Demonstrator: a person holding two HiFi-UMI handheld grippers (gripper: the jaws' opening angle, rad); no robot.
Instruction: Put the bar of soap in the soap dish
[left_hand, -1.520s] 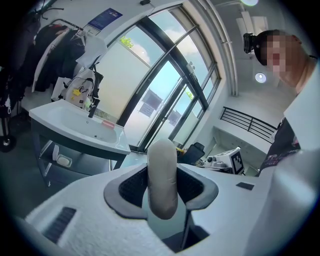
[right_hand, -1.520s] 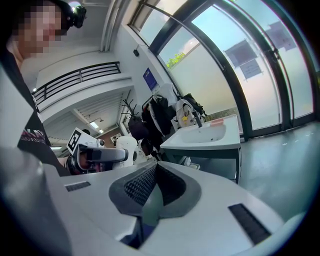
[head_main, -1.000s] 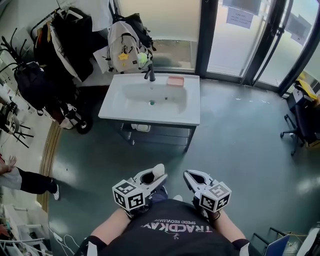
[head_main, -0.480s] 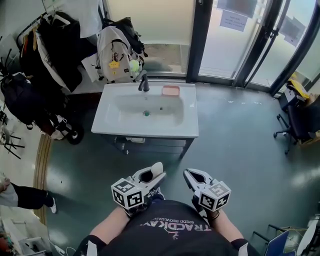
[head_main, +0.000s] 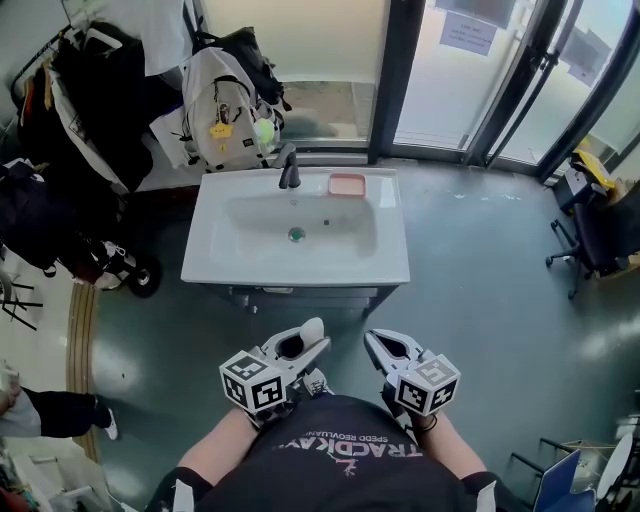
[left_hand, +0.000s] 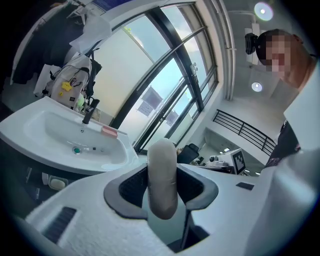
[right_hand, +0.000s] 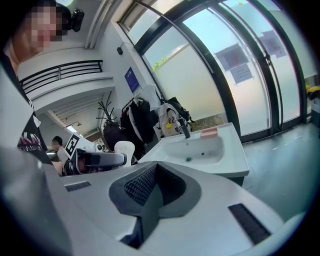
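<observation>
A white basin (head_main: 230, 268) on a dark stand lies ahead of me, with a black faucet (head_main: 290, 172) at its back edge. Right of the faucet, on the basin's rim, sits the pink soap dish (head_main: 347, 184), which also shows as a small pink soap dish (left_hand: 110, 131) and soap dish (right_hand: 209, 132) in the gripper views. My left gripper (head_main: 305, 338) is held low near my body, shut on an off-white bar of soap (left_hand: 162, 175) standing upright between its pads. My right gripper (head_main: 375, 340) is alongside, shut with nothing in it; its dark pads (right_hand: 145, 187) meet.
A white backpack (head_main: 225, 125) and dark coats on a rack (head_main: 90, 90) stand behind and left of the basin. Glass doors (head_main: 480, 70) run along the back. An office chair (head_main: 600, 235) is at the right. Someone's leg (head_main: 50, 410) shows at the lower left.
The basin has drawn nearer and sits lower and larger in the head view. Both grippers hold the same pose in front of my body, the soap still gripped.
</observation>
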